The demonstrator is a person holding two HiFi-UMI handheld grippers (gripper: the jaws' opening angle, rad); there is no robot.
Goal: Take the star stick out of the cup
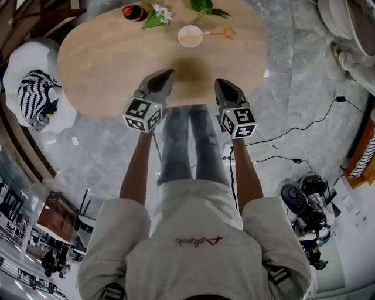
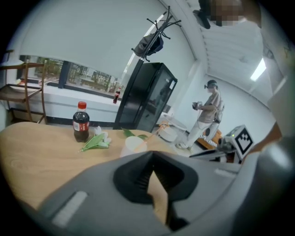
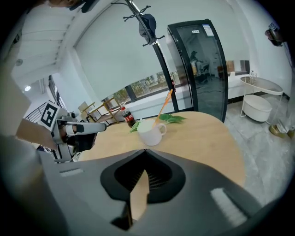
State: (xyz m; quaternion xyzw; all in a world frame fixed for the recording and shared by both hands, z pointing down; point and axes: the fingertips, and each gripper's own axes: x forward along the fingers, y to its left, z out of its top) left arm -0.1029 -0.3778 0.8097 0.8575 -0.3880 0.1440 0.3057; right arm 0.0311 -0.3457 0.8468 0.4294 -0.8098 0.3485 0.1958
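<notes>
A white cup (image 1: 190,36) stands at the far side of the oval wooden table (image 1: 105,64). An orange star stick (image 1: 221,33) leans out of it to the right, star end over the table. Both grippers hover over the table's near edge, well short of the cup. My left gripper (image 1: 168,72) is shut with nothing in it, and so is my right gripper (image 1: 219,82). The right gripper view shows the cup (image 3: 150,132) ahead with the stick (image 3: 163,107) rising from it, beyond my shut right gripper (image 3: 144,151). The left gripper view has the cup (image 2: 133,145) just past my shut left gripper (image 2: 152,155).
A cola bottle (image 1: 134,12), a folded green-and-white flower (image 1: 158,16) and green leaves (image 1: 205,7) lie behind the cup. A white chair with a striped cushion (image 1: 35,94) stands left of the table. Cables (image 1: 293,132) cross the floor at right. A person (image 2: 209,110) stands far off.
</notes>
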